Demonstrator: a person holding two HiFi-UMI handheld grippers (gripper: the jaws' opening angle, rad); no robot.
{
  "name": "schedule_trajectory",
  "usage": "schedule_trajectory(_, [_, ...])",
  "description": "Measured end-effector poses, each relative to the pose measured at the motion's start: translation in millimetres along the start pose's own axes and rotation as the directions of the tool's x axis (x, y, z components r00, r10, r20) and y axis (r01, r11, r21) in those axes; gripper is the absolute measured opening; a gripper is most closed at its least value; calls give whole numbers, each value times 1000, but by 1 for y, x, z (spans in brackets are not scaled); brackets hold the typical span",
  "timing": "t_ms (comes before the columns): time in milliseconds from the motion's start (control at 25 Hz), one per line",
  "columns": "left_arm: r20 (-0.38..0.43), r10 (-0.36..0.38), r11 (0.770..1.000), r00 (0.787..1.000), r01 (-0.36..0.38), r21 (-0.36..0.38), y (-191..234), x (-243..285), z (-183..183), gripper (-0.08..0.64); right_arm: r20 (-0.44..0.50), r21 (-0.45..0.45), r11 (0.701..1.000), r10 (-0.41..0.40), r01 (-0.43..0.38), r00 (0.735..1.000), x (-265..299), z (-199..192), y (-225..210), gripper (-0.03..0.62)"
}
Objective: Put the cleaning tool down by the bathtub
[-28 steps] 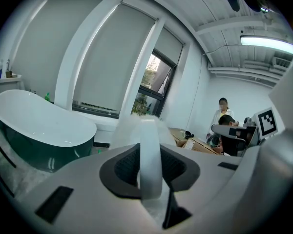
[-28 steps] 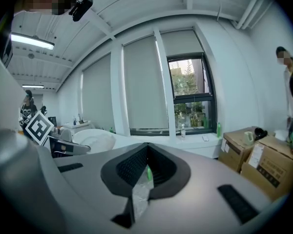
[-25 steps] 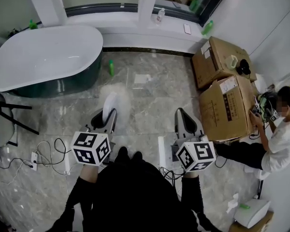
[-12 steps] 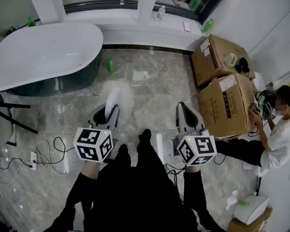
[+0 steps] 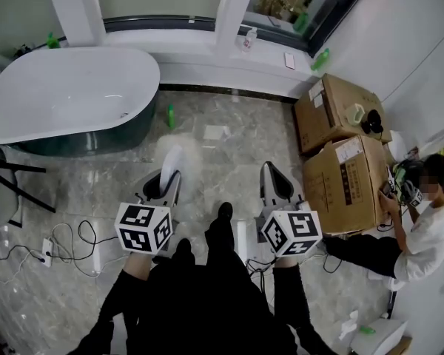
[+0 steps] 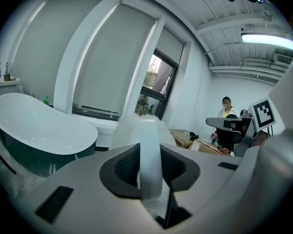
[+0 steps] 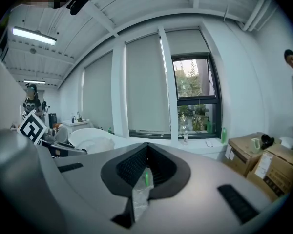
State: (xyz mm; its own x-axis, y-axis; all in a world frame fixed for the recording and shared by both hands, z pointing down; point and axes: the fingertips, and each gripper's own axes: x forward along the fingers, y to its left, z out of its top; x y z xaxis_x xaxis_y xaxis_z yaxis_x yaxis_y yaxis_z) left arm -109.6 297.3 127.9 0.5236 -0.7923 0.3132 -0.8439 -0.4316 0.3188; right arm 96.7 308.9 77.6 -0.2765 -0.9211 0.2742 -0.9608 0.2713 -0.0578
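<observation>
My left gripper [image 5: 165, 180] is shut on the white handle of the cleaning tool [image 5: 172, 160], whose fluffy white head sticks out ahead of the jaws over the marble floor. In the left gripper view the handle [image 6: 149, 152] runs upright between the dark pads. The white bathtub [image 5: 66, 87] with its dark green outside stands ahead to the left, well beyond the tool; it also shows as the bathtub [image 6: 36, 130] in that view. My right gripper [image 5: 274, 182] hangs level with the left one, jaws shut and holding nothing [image 7: 145, 172].
A small green bottle [image 5: 170, 115] stands on the floor by the tub's right end. Cardboard boxes [image 5: 346, 170] and a seated person [image 5: 429, 217] fill the right side. Cables with a power strip [image 5: 48, 246] lie left, next to a black chair frame [image 5: 11, 187].
The person holding the grippers has stepped forward, one foot now ahead. Both grippers keep their pose and the tool stays held; more of the window shows at the top.
</observation>
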Motion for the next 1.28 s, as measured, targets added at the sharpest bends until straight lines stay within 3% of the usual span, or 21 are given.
schedule_trajectory(760, [21, 149, 989, 989, -149, -4, 4, 151, 44, 95, -84, 14, 988, 157, -156, 984, 148, 11, -106, -1])
schedule_trajectory(1280, [7, 271, 963, 963, -271, -15, -5, 233, 59, 95, -84, 10, 973, 231, -231, 969, 194, 26, -176, 0])
